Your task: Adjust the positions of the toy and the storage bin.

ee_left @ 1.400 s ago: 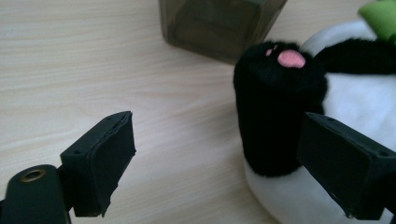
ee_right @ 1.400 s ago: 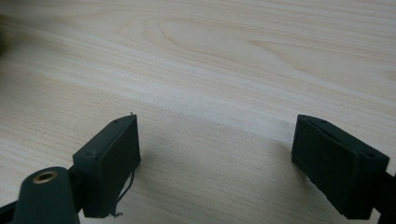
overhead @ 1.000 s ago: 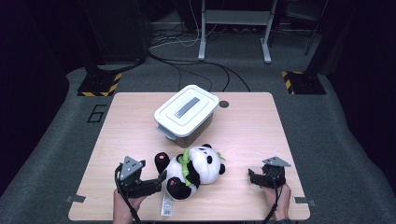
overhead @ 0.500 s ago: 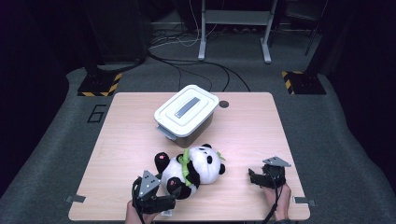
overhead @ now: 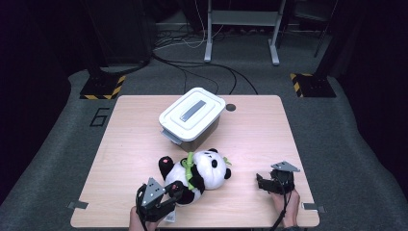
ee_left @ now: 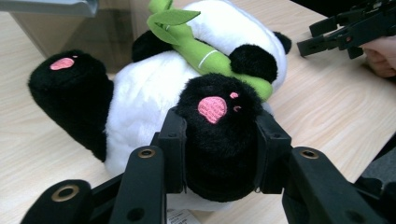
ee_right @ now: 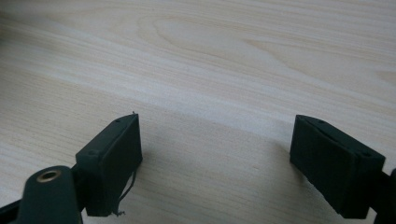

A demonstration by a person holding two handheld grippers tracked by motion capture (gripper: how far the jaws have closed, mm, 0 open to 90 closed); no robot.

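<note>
— Panda (ee_left: 154,93) count: one plush, lying at the table's (overhead: 120,144) near edge. The left gripper (ee_left: 219,140) has just been closing; its two jaws now pinch one black foot.

— And the right gripper (overhead: 262,183)?

— Spread wide over bare wood, holding nothing. Beyond the panda sits one white-lidded box (overhead: 192,118), just beside it.

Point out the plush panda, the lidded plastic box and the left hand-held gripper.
plush panda (overhead: 208,168): high view, on its white belly.
lidded plastic box (overhead: 191,113): high view, on the white lid.
left hand-held gripper (ee_left: 219,151): left gripper view, midway between the jaws, which have just been closing on the panda's black foot.
</note>
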